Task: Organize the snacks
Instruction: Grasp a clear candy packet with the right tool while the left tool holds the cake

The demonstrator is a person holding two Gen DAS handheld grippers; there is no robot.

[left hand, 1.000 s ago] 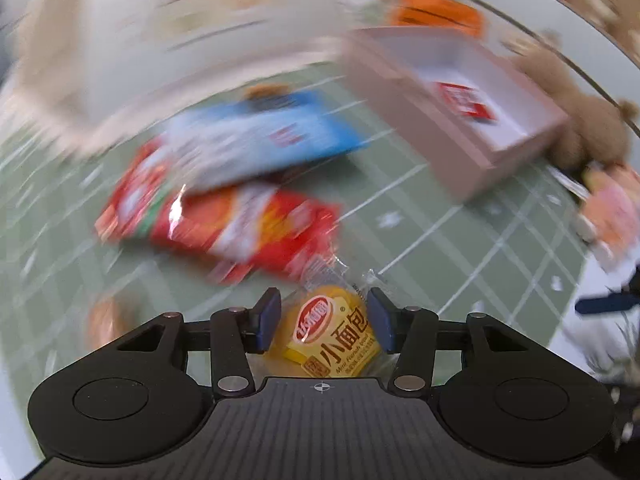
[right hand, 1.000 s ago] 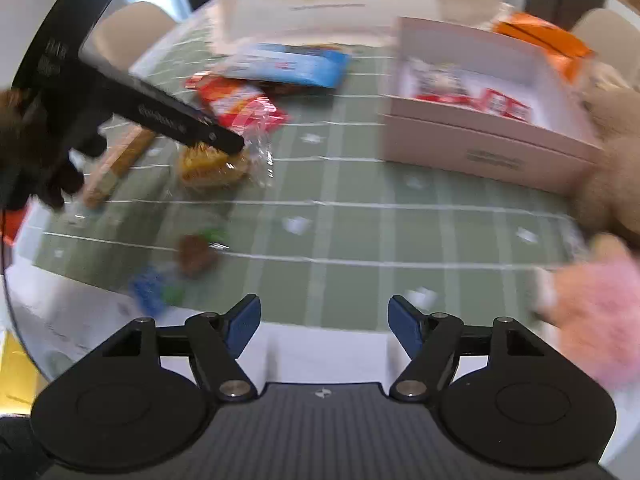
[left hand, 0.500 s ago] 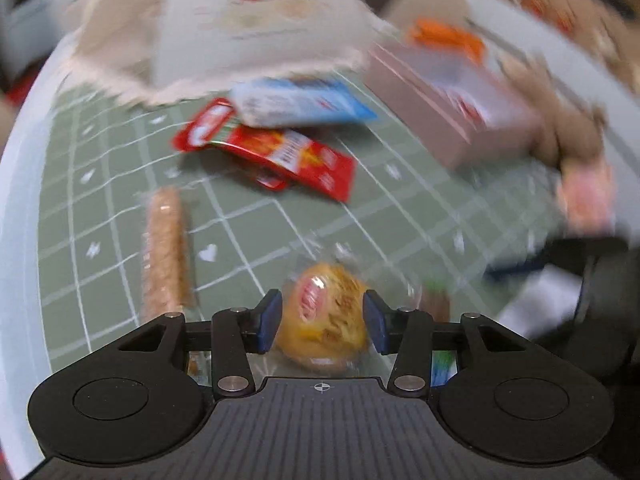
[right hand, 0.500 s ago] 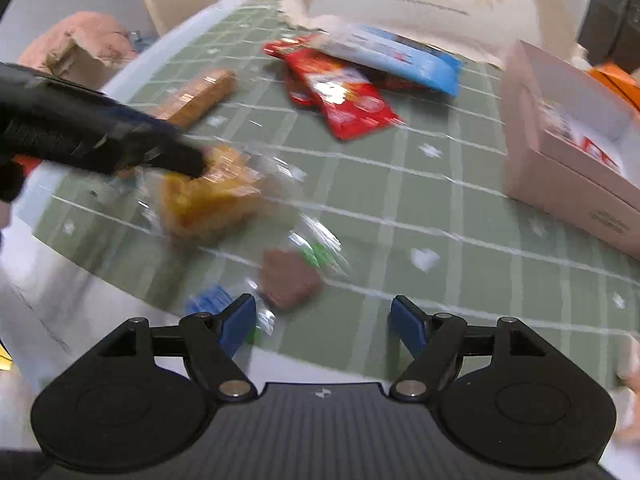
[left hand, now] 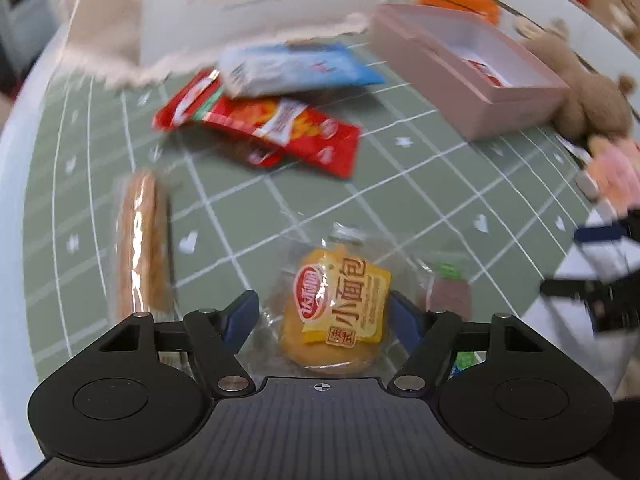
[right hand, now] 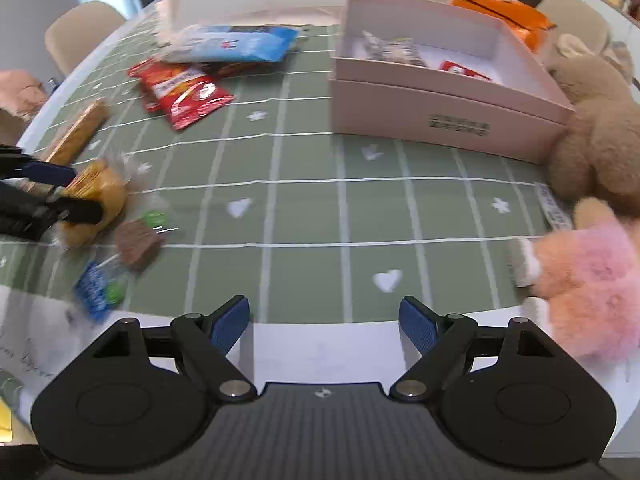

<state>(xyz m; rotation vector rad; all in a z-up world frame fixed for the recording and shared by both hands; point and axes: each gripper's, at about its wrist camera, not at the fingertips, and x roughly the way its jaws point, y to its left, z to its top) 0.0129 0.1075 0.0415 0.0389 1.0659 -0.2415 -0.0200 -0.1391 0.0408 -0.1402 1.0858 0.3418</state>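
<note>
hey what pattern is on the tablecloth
Sage green tablecloth with a white grid, small white hearts and stars; clearest in the right wrist view.

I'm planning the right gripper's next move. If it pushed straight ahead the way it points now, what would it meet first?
Judging by the right wrist view, the open right gripper points across bare green tablecloth; the first thing in line looks like the pink box, though depth is unclear.

The blue packet is lying blurred under the white bag. The left gripper is being cut off by the picture's edge, its grip unclear.
</note>
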